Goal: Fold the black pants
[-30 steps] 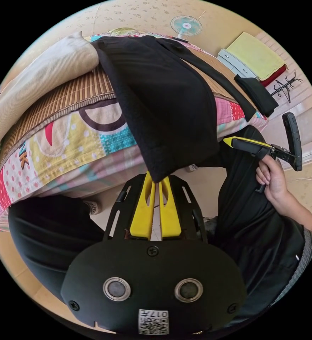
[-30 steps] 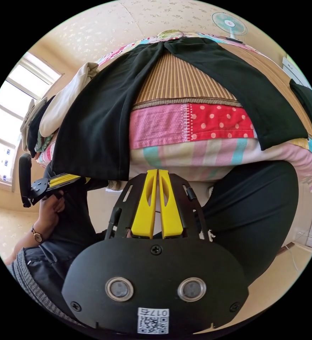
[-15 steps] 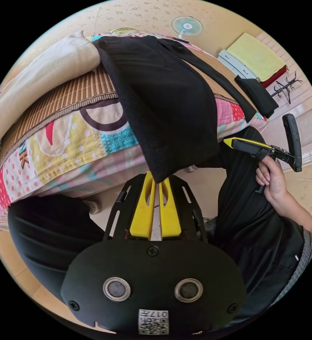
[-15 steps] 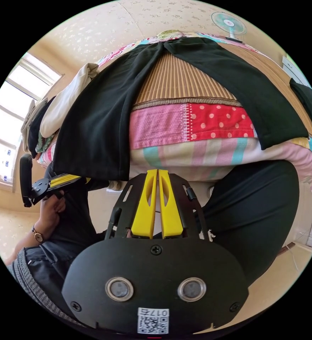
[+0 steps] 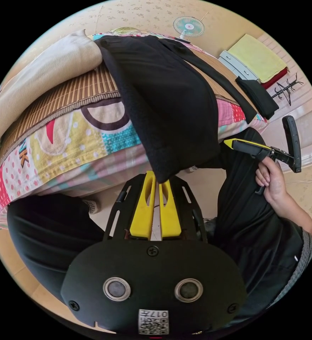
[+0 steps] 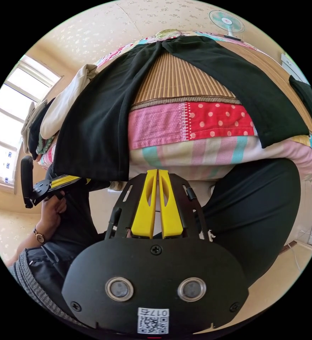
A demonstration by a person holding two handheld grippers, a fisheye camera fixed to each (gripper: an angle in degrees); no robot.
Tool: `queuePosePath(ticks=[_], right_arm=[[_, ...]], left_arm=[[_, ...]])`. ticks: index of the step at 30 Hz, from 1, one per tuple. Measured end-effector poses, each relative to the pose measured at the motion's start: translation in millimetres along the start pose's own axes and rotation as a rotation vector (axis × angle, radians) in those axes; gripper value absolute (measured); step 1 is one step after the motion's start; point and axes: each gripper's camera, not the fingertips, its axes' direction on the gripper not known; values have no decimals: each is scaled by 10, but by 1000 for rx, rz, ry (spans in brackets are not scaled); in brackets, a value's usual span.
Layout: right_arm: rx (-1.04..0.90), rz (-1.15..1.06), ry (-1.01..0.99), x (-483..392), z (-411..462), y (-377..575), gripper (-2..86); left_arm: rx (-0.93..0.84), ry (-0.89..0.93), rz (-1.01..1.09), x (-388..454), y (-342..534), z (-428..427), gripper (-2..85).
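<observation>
Between the left gripper's [image 5: 158, 179] jaws sits a hem corner of the pants [image 5: 163, 99], draped over the bed [image 5: 74, 138] edge; right gripper [image 6: 157, 174] jaws pressed together, empty, below the other leg.

Ahead of your left hand-held gripper [image 5: 158, 179], the pants [image 5: 163, 99] lie on the bed [image 5: 74, 138], one leg hanging over its edge; a pillow [image 5: 39, 78] lies to their left.
</observation>
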Motion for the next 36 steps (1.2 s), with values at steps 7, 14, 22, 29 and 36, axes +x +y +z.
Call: queuePosePath(ticks=[7,14,22,29,36], right_arm=[[1,14,-9,63,-10,-26,6],[-1,18,-12,93,-14,-49,4],[-2,25,-19,120,-15,-74,4],[-8,34,-27,138,-7,-95,4],[-4,34,-33,136,-15,-108,3]], left_arm=[[2,8,-13,-39,-14,-1,-7],[0,11,-17,-59,-36,6,-7],[-2,15,-22,-80,-61,13,-7],[-2,21,-30,-104,-86,17,-7],[-2,25,-34,-116,-114,21,-8]])
